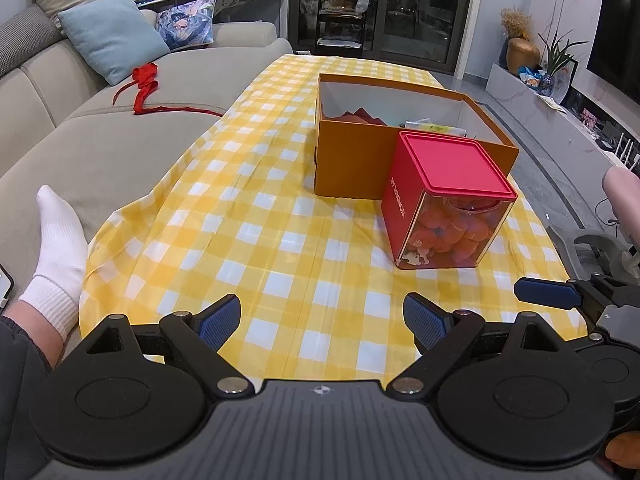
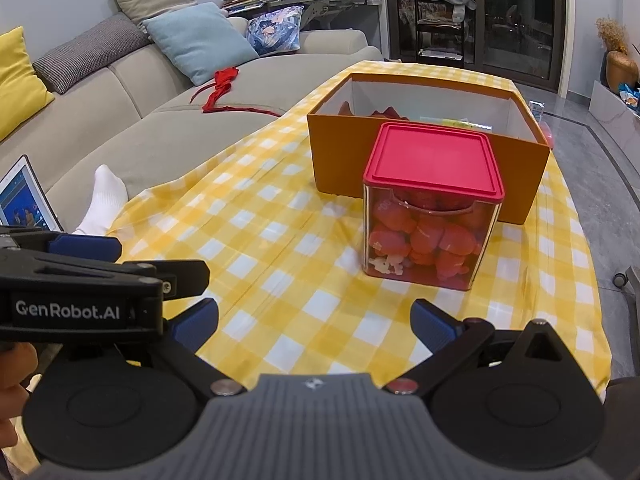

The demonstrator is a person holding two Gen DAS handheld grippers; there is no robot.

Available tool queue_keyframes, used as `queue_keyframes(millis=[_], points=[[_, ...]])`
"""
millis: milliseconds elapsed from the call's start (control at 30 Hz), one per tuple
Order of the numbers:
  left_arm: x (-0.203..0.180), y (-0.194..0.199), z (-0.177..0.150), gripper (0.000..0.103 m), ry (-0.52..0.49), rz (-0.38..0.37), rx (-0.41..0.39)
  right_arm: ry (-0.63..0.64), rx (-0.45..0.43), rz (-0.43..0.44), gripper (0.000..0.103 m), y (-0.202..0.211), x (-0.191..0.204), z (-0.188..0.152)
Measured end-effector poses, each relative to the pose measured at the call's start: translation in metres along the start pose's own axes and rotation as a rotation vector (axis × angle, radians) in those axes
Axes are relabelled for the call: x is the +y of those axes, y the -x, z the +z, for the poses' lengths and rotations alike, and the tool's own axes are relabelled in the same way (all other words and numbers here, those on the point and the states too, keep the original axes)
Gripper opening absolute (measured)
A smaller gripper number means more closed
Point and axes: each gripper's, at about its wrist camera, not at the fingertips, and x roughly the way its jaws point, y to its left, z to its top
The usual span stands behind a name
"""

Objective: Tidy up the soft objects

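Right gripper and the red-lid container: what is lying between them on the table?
Only bare yellow checked tablecloth lies between the right gripper and the red-lid container. The right wrist view shows this stretch plainly.

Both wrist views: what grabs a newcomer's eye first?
The clear container with a red lid, packed with red soft toys, stands mid-table on the yellow checked cloth. Right behind it is the open orange box. A red ribbon lies on the grey sofa, left of the table.
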Motion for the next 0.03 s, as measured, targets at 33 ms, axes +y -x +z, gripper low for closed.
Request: queue_keyframes(millis=[33], points=[[-0.0001, -0.0001, -0.0001, 0.103, 0.001, 0.000, 0.000, -0.001, 0.000, 0.001, 0.100, -0.0001, 0.0000, -0.0001]])
